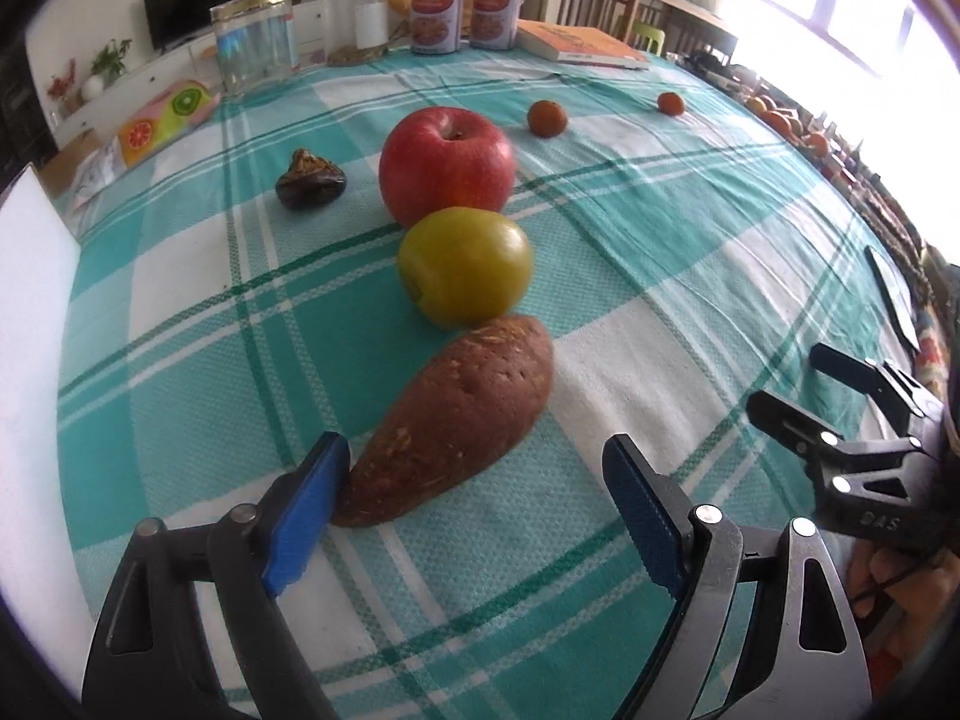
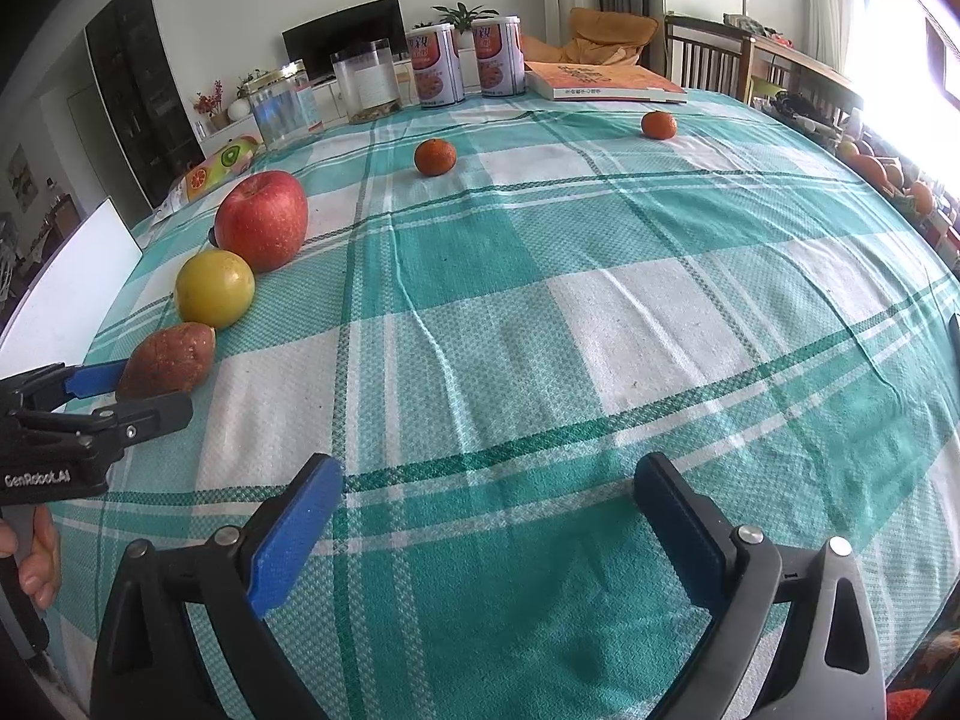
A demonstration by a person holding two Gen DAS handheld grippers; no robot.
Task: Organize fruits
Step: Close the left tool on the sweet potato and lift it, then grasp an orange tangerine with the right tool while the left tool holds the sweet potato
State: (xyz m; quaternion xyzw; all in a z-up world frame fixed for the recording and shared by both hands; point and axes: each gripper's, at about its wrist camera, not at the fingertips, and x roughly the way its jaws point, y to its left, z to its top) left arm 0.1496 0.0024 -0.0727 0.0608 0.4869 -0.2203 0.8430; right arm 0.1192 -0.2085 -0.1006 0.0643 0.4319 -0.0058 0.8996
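On the teal checked tablecloth [image 1: 660, 228] a row runs away from me: a sweet potato [image 1: 456, 420], a yellow-green apple [image 1: 465, 264] and a red apple [image 1: 447, 165]. A dark brown fruit [image 1: 309, 180] lies left of the red apple. Two tangerines [image 1: 547, 117] [image 1: 670, 102] sit farther back. My left gripper [image 1: 474, 447] is open around the sweet potato's near end; its left pad [image 1: 312, 504] is at the skin, the right pad stands apart. My right gripper [image 2: 489, 468] is open over bare cloth, well right of the row [image 2: 168, 360].
Two clear jars [image 1: 255, 42] [image 1: 366, 15], two printed cans [image 1: 438, 12] and an orange book [image 1: 585, 45] line the far edge. A white board [image 1: 30, 300] stands at the left edge, a fruit-print pack [image 1: 165, 117] behind it. A dark flat device [image 1: 894, 294] lies at the right edge.
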